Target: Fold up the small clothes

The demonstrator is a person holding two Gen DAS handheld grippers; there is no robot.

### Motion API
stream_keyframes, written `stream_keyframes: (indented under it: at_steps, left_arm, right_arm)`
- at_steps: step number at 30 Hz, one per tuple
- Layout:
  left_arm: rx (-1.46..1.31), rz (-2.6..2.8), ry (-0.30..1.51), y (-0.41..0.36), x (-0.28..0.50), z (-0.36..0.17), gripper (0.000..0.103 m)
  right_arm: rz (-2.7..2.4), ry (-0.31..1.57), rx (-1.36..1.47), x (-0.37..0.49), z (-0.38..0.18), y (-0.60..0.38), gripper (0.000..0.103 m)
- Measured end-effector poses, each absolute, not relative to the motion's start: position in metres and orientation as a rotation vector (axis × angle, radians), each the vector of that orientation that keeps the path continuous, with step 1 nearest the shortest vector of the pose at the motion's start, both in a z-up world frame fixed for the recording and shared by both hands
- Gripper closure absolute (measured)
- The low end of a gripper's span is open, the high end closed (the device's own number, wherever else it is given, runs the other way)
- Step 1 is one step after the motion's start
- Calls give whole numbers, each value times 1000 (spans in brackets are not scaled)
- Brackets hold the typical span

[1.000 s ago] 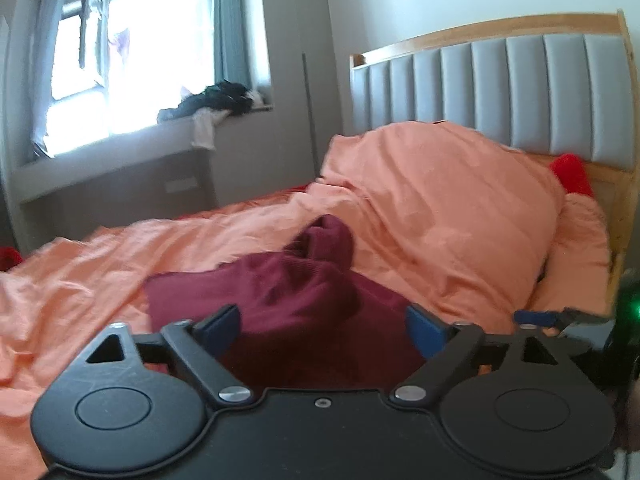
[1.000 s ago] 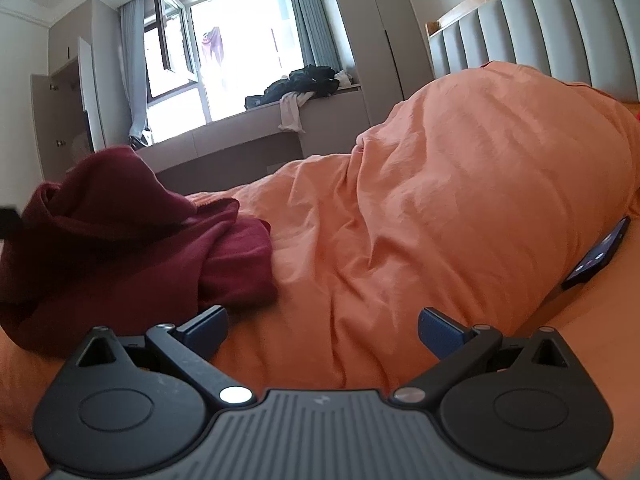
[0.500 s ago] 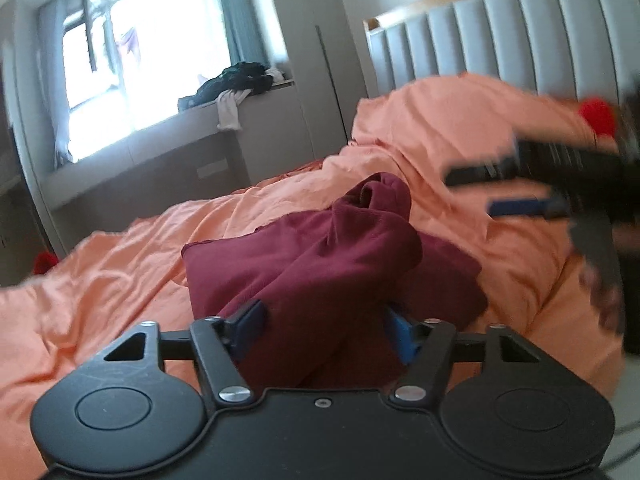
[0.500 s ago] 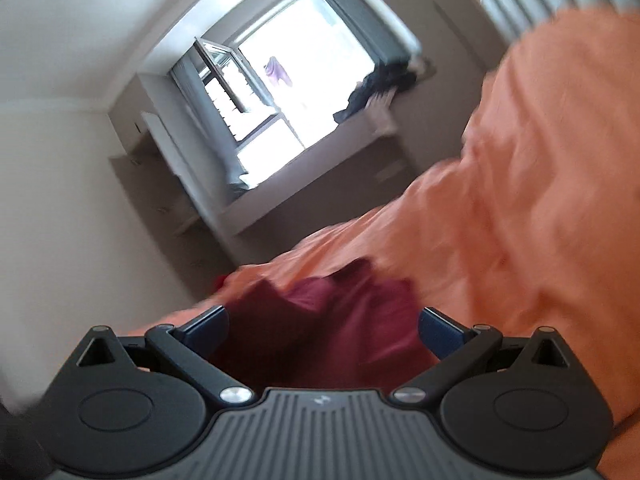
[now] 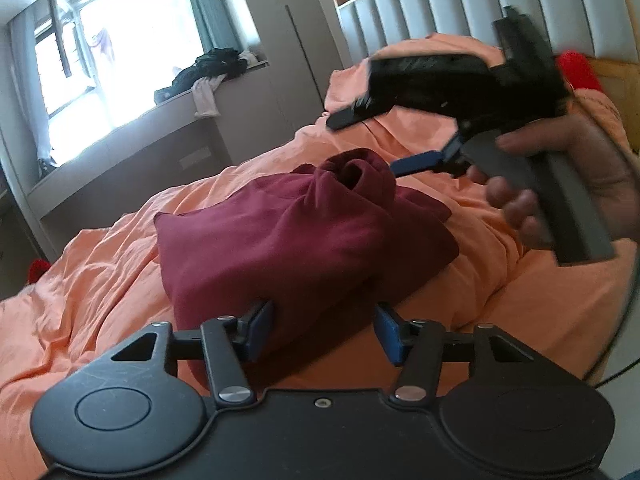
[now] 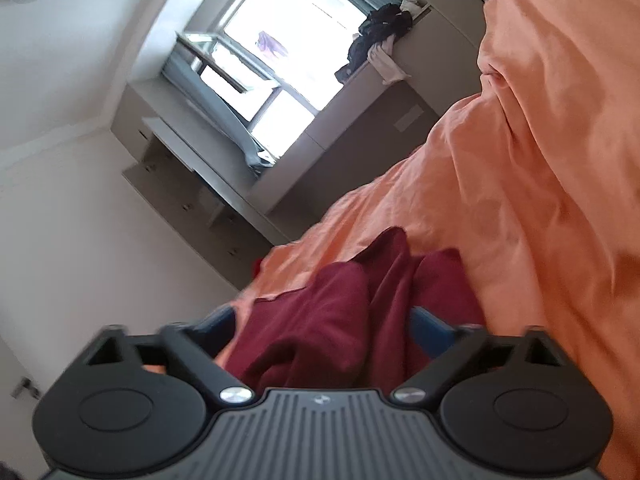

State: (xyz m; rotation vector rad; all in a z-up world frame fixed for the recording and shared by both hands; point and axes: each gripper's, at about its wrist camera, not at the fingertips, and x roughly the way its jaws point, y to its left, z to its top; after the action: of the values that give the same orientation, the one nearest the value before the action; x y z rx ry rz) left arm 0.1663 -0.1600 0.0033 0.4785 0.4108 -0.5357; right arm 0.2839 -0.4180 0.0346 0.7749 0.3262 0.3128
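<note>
A dark red garment (image 5: 288, 236) lies bunched on the orange duvet (image 5: 100, 280). My left gripper (image 5: 324, 332) is open, its blue pads on either side of the garment's near edge. In the left wrist view my right gripper (image 5: 400, 144) comes in from the right, held in a hand, tilted, its open jaws above the garment's raised far fold. In the right wrist view the right gripper (image 6: 332, 332) is open, rolled sideways, with the red garment (image 6: 340, 328) between and below its fingers.
A big mound of orange duvet (image 6: 540, 160) rises at the head of the bed below the grey padded headboard (image 5: 480, 8). A red item (image 5: 576, 68) lies by the headboard. A window ledge with dark clothes (image 5: 212, 72) runs beyond the bed.
My right gripper has swung left over the garment and rolled sideways. My left gripper has narrowed somewhat and closed in on the garment's near edge.
</note>
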Motion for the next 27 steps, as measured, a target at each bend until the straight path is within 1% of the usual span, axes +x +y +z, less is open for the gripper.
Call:
stream_keyframes:
  at_steps: [1,2,3,4,5,6,8,10,11,12,14,15,16,17,18,19,23,27]
  left_arm:
    - [474,-536,412,-160,166,3,46]
    - [475,-535,411,-160,166,3,46]
    - [478,-533,411,-161,166,3,46]
    - [480,-530,410,-162,166,3,46]
    - [484,-527,409,-163,167,3,46]
    - [492,-527,405,-164,167,4,45]
    - [511,-532,394,-167,167,4,44]
    - [510,-537,391,-168,170,7,40]
    - [505,-539,393,-169,172,10,39]
    - [502,-540,394,-170,174,11,39]
    - [515,-534,388,-175,178,14,41]
    - [529,-521,380,-178,180,14,55]
    - [551,-489,368,-182,181,14,74]
    - [563,-471,360,-185,182,15,80]
    - [553,-477,362,-185,182,17,88]
    - [528,-487,369,-185,183,20,93]
    - [482,-517,363,-189,179,25,97]
    - [486,-553,373,-200,174,17,97]
  right_arm:
    - [307,339,752,292,35,-416,22]
    - [298,357,727,301,35,-414,29]
    - [292,374,700,310,35,-412,38]
    - [293,392,677,317,35,-410,44]
    - [295,417,660,326,34,-407,52]
    - [306,444,655,333,32,-404,58]
    - [337,478,654,340,28,-399,62]
    - [340,485,655,342,26,-396,67]
    - [344,483,657,342,25,-395,74]
    - [347,478,659,342,25,-395,83]
    - [355,463,649,341,27,-394,95]
    - [355,449,635,340,29,-393,97]
    - [348,434,618,338,31,-392,97]
    - [339,414,595,334,36,-393,97]
    - [335,386,573,331,40,-391,98]
    - [330,365,561,328,44,-392,98]
    - [294,270,527,313,62,-401,98]
    - [243,272,531,303,58,-419,98]
